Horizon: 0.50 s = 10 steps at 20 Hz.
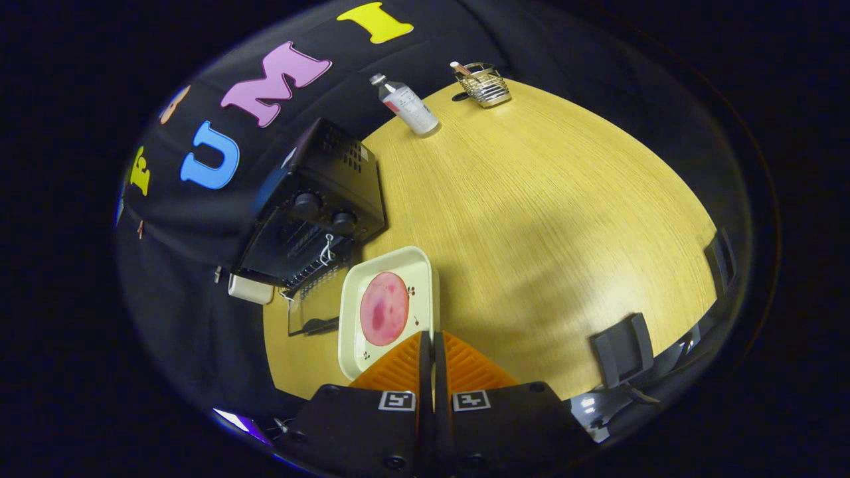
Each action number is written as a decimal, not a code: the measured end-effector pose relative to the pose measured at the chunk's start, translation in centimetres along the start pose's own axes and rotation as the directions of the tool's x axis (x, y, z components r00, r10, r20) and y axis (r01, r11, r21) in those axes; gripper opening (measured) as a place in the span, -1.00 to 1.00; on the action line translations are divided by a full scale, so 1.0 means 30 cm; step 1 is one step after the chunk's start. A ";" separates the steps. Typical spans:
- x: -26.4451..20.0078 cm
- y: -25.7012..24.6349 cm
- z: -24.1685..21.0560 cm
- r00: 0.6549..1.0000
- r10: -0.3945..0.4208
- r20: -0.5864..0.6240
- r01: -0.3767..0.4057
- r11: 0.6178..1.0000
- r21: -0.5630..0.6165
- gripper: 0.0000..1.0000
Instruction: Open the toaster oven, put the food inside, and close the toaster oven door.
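The black toaster oven [312, 212] stands on the wooden table [544, 219] against the booth wall, two knobs on its front. Its glass door [311, 313] is folded down open, with the wire rack showing in the mouth. A cream square plate [362, 345] carrying a round pink slice of food [384, 309] sits just beside the open door. My gripper [429, 337] is shut, its fingertips closed on the plate's near edge, the rim running in between them. The fingers hide the plate's nearest corner.
Beyond the oven a white bottle [408, 106] and a wire basket [483, 85] stand at the table's far edge. Two black stands [621, 348] [720, 259] sit along the right rim. A small cream block [251, 289] lies by the oven's left side.
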<state>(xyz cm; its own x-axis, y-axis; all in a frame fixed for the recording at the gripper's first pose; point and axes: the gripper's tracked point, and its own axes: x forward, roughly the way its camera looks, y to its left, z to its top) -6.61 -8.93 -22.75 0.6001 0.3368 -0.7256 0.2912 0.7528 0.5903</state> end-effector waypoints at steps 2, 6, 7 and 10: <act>-0.041 0.059 -0.023 0.999 0.023 0.027 -0.024 0.999 0.031 -0.88; -0.050 0.200 -0.070 0.995 0.066 0.073 -0.072 0.994 0.077 -0.89; -0.037 0.238 -0.085 0.994 0.078 0.081 -0.085 0.993 0.085 -0.89; 0.003 0.335 -0.126 0.991 0.091 0.099 -0.100 0.991 0.091 -0.89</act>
<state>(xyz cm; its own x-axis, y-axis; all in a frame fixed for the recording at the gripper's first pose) -6.44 0.79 -18.23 0.6947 0.3460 -0.6306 0.2966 0.6609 0.6894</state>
